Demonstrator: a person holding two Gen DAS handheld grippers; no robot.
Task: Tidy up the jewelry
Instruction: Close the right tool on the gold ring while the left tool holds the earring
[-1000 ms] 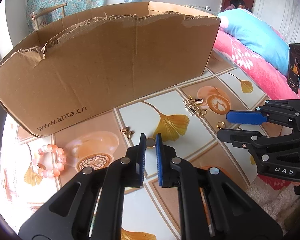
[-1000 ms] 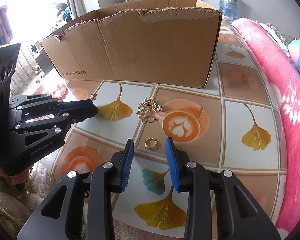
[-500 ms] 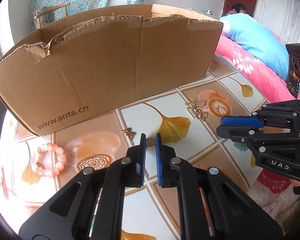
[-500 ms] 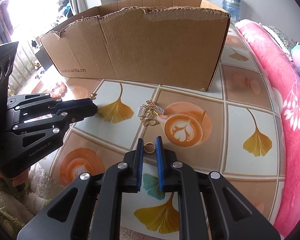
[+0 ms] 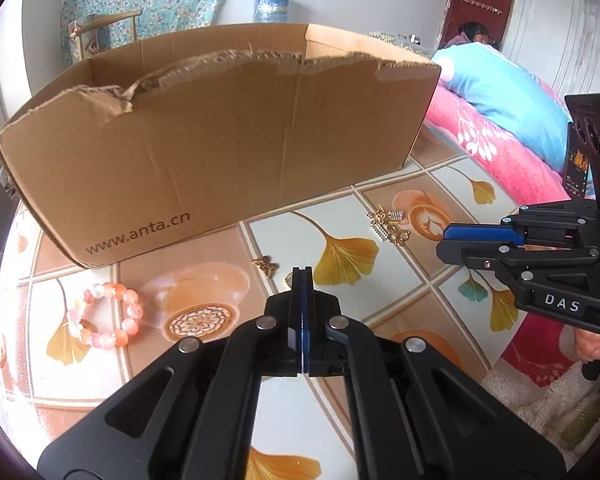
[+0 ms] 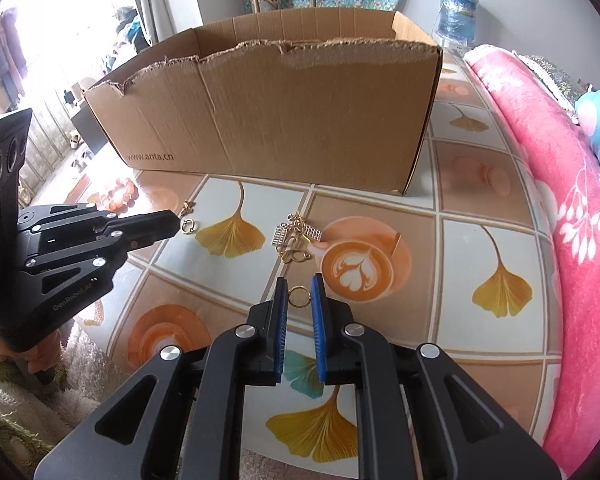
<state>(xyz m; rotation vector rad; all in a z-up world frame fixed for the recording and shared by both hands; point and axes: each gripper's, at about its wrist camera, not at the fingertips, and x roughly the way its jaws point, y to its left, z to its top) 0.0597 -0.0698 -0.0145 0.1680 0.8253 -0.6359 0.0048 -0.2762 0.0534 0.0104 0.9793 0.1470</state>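
My left gripper (image 5: 302, 271) is shut with its blue pads flat together. A small gold ring (image 6: 189, 226) lies on the table right at its tip (image 6: 175, 221); only a sliver of this ring (image 5: 288, 278) peeks out left of the pads. My right gripper (image 6: 299, 286) is shut on a second gold ring (image 6: 299, 297), one pad against each side, low over the table. A gold butterfly charm (image 5: 265, 266) and a pile of gold pieces (image 6: 296, 236) lie between the grippers and the open cardboard box (image 6: 280, 120). A pink bead bracelet (image 5: 104, 314) lies to the left.
The table (image 6: 480, 240) has a glossy ginkgo-leaf and coffee-cup cover. Pink and blue bedding (image 6: 560, 184) runs along its right side, and fluffy fabric (image 6: 28, 392) lies by its near edge. A person (image 5: 474, 34) sits far back by a door.
The left jaws closed fully, and the ring that sat between them now shows beside the tip. The right jaws narrowed from wide apart onto their ring. Both hands stayed nearly in place.
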